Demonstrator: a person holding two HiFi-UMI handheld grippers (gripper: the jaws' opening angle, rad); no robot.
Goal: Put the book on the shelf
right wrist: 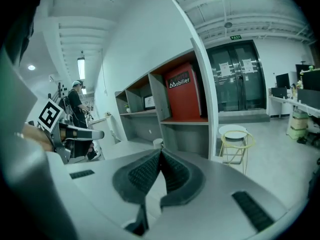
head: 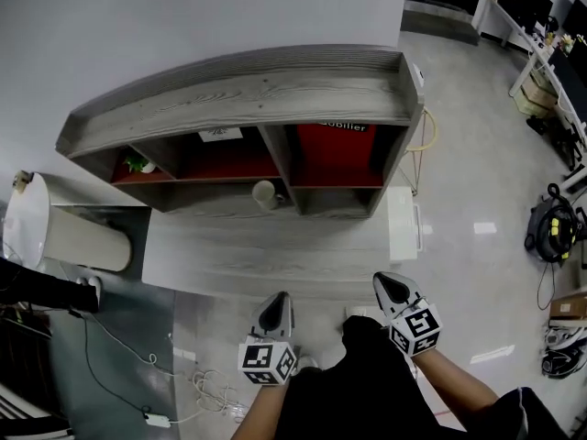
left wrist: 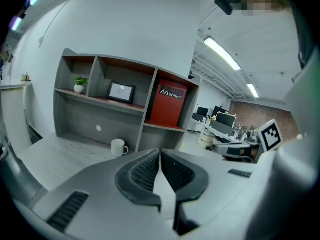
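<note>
A red book (head: 335,154) stands upright in the upper right compartment of the grey wooden shelf unit (head: 238,94); it also shows in the left gripper view (left wrist: 168,105) and the right gripper view (right wrist: 185,96). My left gripper (head: 275,308) hangs at the desk's near edge, well short of the shelf, its jaws shut with nothing between them (left wrist: 160,154). A little to its right, my right gripper (head: 389,287) is likewise shut and empty (right wrist: 160,154).
The shelf stands on a pale desk (head: 275,246). A white mug (head: 265,194) sits in the lower middle, a small plant (head: 138,164) and a picture frame (left wrist: 121,91) on the upper left board. A stool (right wrist: 235,139) is right of the shelf, a white bin (head: 83,236) left, cables (head: 211,388) on the floor.
</note>
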